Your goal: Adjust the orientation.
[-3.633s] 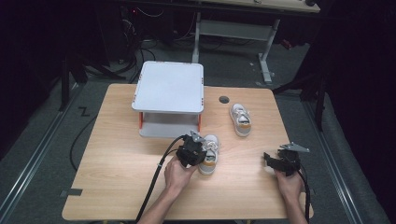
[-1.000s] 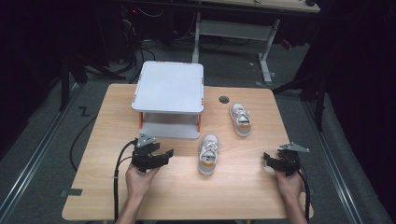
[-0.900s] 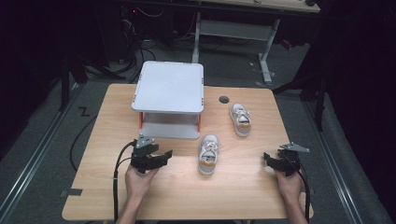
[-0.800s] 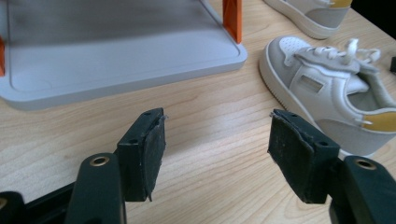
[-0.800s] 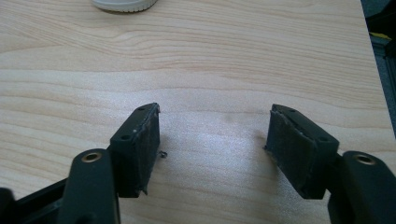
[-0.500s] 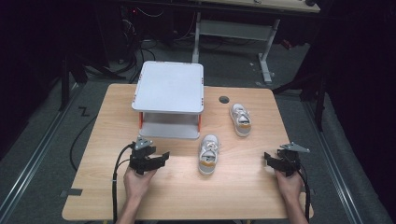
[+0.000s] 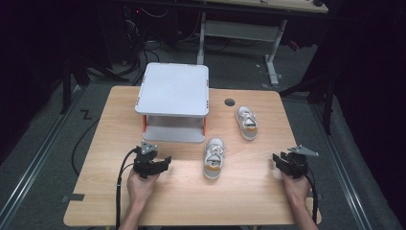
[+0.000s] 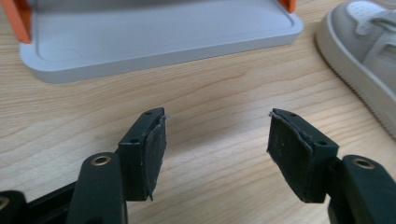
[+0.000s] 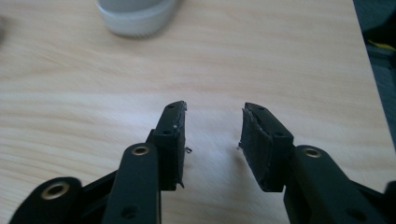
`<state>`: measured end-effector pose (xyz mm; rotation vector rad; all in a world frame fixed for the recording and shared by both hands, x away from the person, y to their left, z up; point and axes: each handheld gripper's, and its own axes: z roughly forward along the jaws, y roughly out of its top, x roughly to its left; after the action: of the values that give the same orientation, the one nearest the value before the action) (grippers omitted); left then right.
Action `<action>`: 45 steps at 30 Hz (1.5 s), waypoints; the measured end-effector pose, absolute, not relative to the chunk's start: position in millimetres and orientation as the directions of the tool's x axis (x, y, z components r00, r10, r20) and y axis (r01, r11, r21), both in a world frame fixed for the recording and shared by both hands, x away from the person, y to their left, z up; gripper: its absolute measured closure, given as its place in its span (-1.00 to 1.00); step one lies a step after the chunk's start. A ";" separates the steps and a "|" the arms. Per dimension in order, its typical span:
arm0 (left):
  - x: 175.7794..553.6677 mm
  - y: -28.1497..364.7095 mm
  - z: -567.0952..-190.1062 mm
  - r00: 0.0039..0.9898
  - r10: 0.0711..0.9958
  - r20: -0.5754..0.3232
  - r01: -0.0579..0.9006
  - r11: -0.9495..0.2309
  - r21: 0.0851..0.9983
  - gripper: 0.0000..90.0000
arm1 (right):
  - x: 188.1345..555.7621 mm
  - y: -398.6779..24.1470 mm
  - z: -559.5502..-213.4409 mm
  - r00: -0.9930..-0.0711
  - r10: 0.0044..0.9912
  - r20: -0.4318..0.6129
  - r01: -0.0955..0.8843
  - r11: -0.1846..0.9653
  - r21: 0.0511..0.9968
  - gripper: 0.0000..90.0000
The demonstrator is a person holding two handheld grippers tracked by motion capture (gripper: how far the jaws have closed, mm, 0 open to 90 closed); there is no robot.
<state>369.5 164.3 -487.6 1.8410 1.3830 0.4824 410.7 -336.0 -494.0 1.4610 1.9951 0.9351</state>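
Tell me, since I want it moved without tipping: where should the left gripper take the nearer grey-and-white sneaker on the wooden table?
Probably across the low sides of the grey-and-white sneaker, behind the strapped midfoot and near the orange-lined heel. It stands upright on its sole, toe toward the grey two-tier plastic shelf, so its narrow width suits the jaws. The left gripper, open and empty, would best come from above.

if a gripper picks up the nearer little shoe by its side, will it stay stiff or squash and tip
The nearer shoe looks small, so probably light. Its upper looks soft, with straps, so it would likely squash at the sides, while the thick pale sole should stay firmer. It stands flat on the table, so a push would more likely slide it than tip it.
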 end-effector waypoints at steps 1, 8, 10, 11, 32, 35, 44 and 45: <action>370.2 165.1 -488.5 0.332 0.932 -0.143 0.642 -0.112 0.759 -0.17 | 410.8 -334.3 -490.6 -0.321 0.947 0.017 0.601 0.190 0.776 0.37; 373.5 165.0 -493.5 0.324 0.940 -0.111 0.638 -0.130 0.759 -0.17 | 427.2 -307.3 -459.2 -0.454 0.890 0.049 0.552 0.237 0.799 0.39; 374.6 164.8 -495.6 0.321 0.941 -0.102 0.641 -0.137 0.756 -0.17 | 434.2 -299.3 -452.3 -0.474 0.879 0.047 0.541 0.249 0.803 0.38; 375.3 164.8 -497.1 0.326 0.940 -0.102 0.644 -0.142 0.751 -0.17 | 438.3 -294.7 -448.3 -0.484 0.874 0.044 0.534 0.255 0.806 0.38; 376.3 154.3 -505.8 0.338 0.941 -0.013 0.622 -0.213 0.754 -0.25 | 525.7 -223.7 -423.1 -0.488 0.873 0.014 0.628 0.340 0.700 0.39; 376.3 154.7 -505.7 0.338 0.941 -0.017 0.623 -0.210 0.754 -0.25 | 531.8 -219.0 -430.0 -0.471 0.882 0.012 0.664 0.345 0.663 0.39; 376.3 153.7 -506.0 0.337 0.942 -0.009 0.620 -0.214 0.755 -0.25 | 542.7 -210.8 -438.1 -0.464 0.885 -0.016 0.688 0.372 0.624 0.66; 376.3 153.9 -505.8 0.340 0.940 -0.004 0.621 -0.221 0.752 -0.25 | 543.4 -211.4 -437.8 -0.466 0.885 -0.009 0.690 0.370 0.622 0.69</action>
<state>376.3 153.9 -505.8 1.9401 1.3638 0.6141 543.4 -211.4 -437.8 1.3795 2.2944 0.7936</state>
